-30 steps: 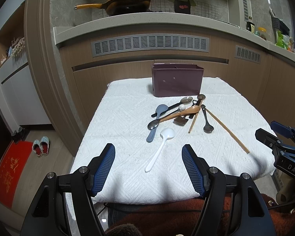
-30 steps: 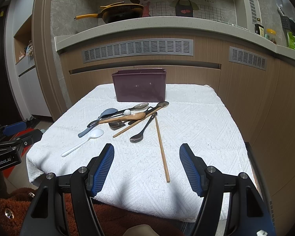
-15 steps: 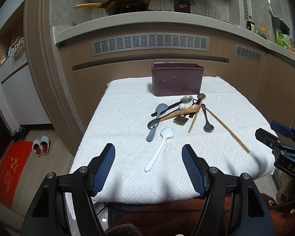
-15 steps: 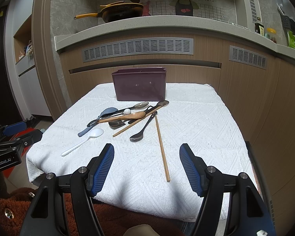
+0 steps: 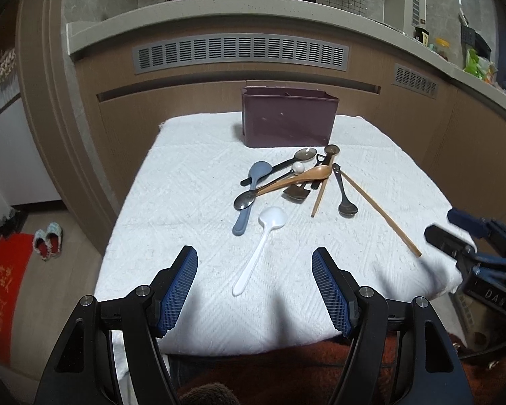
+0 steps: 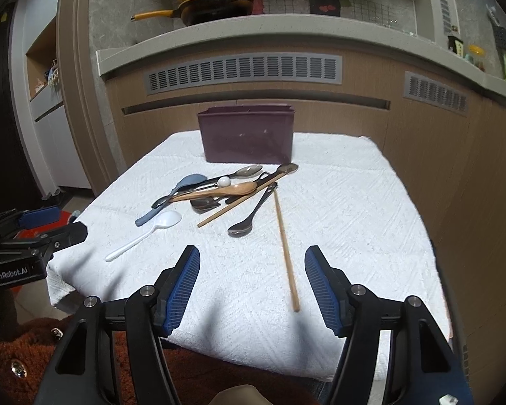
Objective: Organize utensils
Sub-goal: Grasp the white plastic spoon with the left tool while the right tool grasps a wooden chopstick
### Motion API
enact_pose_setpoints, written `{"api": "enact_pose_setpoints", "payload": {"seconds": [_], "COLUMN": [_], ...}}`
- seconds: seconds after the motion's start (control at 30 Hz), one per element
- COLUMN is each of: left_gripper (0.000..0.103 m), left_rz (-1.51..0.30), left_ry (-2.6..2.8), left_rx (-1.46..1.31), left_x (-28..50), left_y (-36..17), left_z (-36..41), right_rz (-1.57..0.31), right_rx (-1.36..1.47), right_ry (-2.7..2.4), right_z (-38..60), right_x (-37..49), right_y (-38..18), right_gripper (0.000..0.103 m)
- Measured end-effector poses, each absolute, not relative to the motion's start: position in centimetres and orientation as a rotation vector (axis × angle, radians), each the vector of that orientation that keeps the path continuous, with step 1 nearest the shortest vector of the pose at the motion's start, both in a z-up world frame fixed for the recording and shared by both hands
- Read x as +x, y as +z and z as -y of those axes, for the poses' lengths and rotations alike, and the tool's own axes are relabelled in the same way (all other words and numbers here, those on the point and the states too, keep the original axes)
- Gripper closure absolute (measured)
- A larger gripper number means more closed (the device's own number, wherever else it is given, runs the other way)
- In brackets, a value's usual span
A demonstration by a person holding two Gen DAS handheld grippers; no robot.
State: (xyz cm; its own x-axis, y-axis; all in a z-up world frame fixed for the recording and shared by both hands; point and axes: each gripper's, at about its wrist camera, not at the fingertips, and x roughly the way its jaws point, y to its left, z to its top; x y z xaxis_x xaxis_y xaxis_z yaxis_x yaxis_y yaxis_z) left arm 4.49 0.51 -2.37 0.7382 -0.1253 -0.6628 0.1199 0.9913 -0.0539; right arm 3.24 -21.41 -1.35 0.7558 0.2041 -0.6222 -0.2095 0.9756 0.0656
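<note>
Two hand-held grippers poised over a bench of scattered utensils, both with empty jaws.

The left gripper (image 5: pixel 254 287) stands with its jaws wide, the handle end of the white plastic spoon (image 5: pixel 258 249) lying between them on the white cloth (image 5: pixel 185 202) but untouched. The right gripper (image 6: pixel 252 285) has jaws that have just been closing a little yet remain wide, with nothing gripped; one wooden chopstick (image 6: pixel 285 251) lies between them, apart from the pads. The remaining utensils form a loose pile (image 5: pixel 297 182) near the middle of the bench: a blue-grey spoon (image 5: pixel 251 197), a wooden spoon (image 5: pixel 295 182), several metal spoons and a second chopstick (image 5: pixel 320 195), crossing one another. The dark purple holder (image 5: pixel 288 121) stands upright just behind the pile, at the far edge of the cloth.
</note>
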Motion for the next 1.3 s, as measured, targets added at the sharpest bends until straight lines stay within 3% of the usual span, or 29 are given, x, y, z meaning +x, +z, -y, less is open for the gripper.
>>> {"api": "enact_pose_setpoints", "payload": {"seconds": [0.3, 0.43, 0.5, 0.77, 0.97, 1.07, 1.17, 1.3], "left_gripper": [0.032, 0.034, 0.042, 0.046, 0.059, 0.068, 0.068, 0.068], "left_rz": [-0.781, -0.858, -0.905, -0.983, -1.063, -1.046, -1.024, -0.961], "left_ry": [-0.195, -0.272, -0.343, -0.442, -0.462, -0.444, -0.426, -0.416], "left_rx": [0.029, 0.077, 0.064, 0.151, 0.138, 0.125, 0.078, -0.027], "left_x": [10.1, 12.5, 13.8, 17.6, 19.4, 19.6, 19.7, 19.5], "left_y": [-3.5, -4.7, -5.3, -6.9, -8.6, -8.7, -8.7, -7.2], "left_z": [-1.2, 0.1, 0.8, 3.1, 2.9, 3.0, 2.6, 1.1], "right_rz": [-0.819, -0.827, -0.816, -0.73, -0.774, -0.802, -0.865, -0.95], "right_rx": [0.03, -0.002, -0.002, -0.088, -0.086, -0.071, -0.073, -0.051], "right_ry": [0.298, 0.23, 0.193, 0.145, 0.177, 0.217, 0.252, 0.312], "right_z": [21.3, 22.3, 23.1, 24.1, 24.2, 24.0, 23.3, 22.1], "right_x": [6.2, 8.6, 9.7, 11.1, 13.0, 14.3, 16.8, 20.0], "right_y": [-3.5, -3.6, -3.3, -2.0, -3.1, -3.5, -4.3, -5.8], "right_gripper": [0.041, 0.05, 0.05, 0.05, 0.05, 0.06, 0.073, 0.079]}}
